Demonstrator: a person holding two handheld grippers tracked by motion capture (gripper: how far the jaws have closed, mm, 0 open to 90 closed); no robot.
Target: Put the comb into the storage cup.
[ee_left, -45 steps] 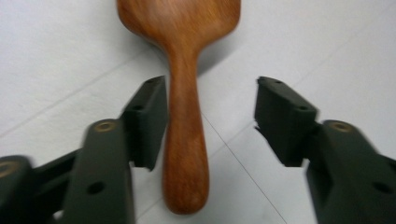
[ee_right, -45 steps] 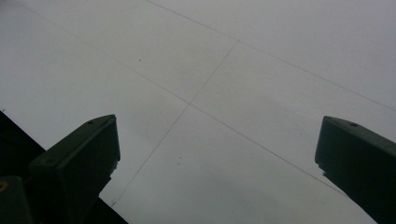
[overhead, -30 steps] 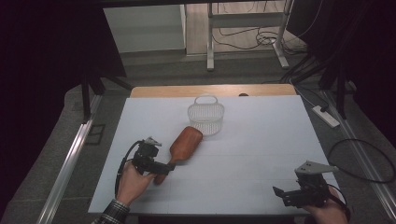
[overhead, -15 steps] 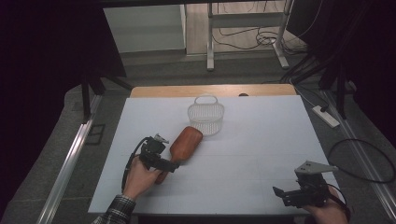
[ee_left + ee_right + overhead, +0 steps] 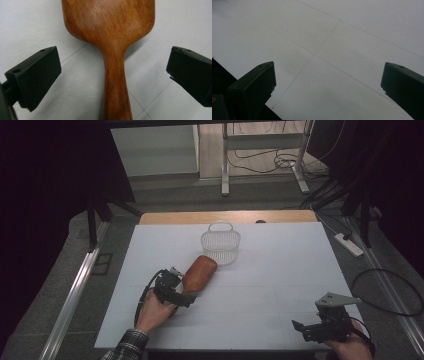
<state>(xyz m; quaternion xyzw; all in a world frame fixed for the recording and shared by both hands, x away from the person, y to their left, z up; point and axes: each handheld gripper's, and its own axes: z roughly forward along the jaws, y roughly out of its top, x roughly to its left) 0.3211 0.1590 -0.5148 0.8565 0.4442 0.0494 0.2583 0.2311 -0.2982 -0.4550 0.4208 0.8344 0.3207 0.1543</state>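
Astride paddle handle, gaping left tool

wooden paddle beside wire basket, left gripper at handle

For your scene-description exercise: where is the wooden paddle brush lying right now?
In the high view the wooden brush lies left of centre on the white table, its head just short of the wire basket, its handle between the open jaws of the left gripper.
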